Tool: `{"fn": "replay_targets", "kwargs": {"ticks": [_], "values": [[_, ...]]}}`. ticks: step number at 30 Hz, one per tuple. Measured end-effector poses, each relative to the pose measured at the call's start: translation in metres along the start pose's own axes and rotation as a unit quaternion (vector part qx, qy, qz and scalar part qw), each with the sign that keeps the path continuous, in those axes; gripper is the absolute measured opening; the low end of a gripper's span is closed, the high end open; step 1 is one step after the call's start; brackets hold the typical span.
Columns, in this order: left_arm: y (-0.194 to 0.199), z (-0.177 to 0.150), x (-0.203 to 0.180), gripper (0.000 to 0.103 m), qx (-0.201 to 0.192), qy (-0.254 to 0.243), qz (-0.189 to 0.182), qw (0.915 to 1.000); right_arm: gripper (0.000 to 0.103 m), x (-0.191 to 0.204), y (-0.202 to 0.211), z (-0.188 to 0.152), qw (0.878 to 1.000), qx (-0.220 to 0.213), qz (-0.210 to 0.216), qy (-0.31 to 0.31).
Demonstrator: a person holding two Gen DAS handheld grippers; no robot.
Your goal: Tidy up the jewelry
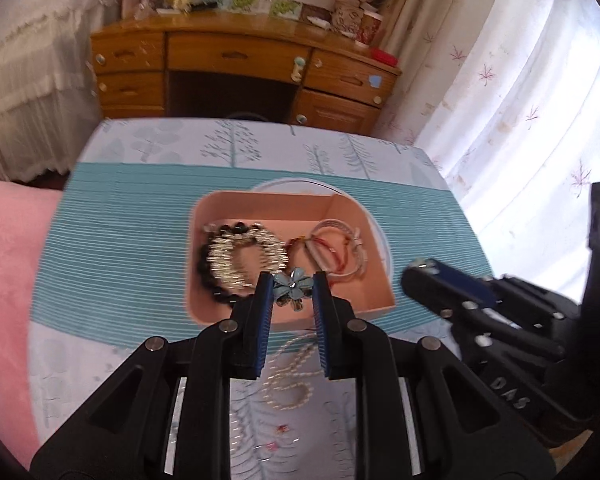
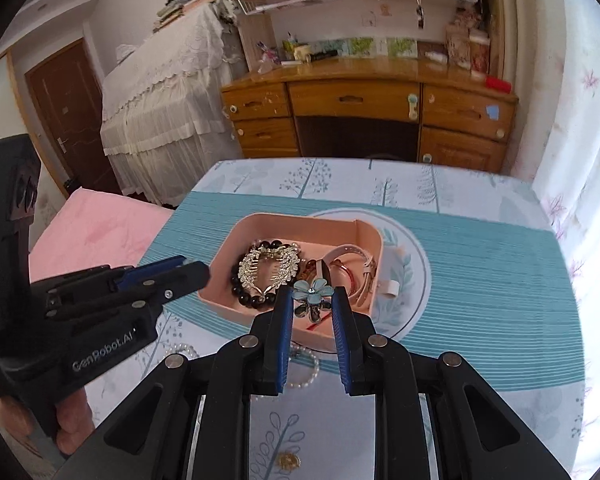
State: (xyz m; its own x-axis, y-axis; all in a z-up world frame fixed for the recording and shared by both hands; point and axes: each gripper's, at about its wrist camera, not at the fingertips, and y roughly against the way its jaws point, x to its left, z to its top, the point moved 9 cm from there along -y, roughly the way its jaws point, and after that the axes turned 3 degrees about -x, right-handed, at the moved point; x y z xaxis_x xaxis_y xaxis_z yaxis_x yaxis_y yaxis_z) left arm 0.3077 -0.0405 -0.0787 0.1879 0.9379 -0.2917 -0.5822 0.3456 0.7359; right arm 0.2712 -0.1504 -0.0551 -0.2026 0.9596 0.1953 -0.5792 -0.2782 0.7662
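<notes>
Left claw (image 1: 291,280), marked "GenRobot.AI", and right claw (image 2: 312,294), marked "DAS", are each half spread, gripping nothing I can make out. One blue flower clip (image 1: 294,285) shows in each gap, lying at the lower edge of one pink tray (image 2: 300,216) mid-frame. One pearl string (image 1: 288,384) lies on the table (image 2: 480,280) below it.

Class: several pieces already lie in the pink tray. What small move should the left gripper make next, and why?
Probably dip the left gripper toward the pearl strand. It lies on the tablecloth outside the pink tray, just beneath the open fingers, while the flower clip appears to sit inside already.
</notes>
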Motion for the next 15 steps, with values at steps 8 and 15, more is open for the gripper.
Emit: {"fn": "replay_targets", "kwargs": {"ticks": [8, 15], "values": [[-0.039, 0.005, -0.006, 0.022, 0.049, 0.036, -0.027, 0.9978, 0.021, -0.016, -0.039, 0.001, 0.998, 0.043, 0.014, -0.047], [-0.038, 0.003, 0.013, 0.037, 0.054, 0.054, -0.003, 0.9971, 0.024, -0.019, -0.04, -0.002, 0.998, 0.041, 0.012, -0.048]]}}
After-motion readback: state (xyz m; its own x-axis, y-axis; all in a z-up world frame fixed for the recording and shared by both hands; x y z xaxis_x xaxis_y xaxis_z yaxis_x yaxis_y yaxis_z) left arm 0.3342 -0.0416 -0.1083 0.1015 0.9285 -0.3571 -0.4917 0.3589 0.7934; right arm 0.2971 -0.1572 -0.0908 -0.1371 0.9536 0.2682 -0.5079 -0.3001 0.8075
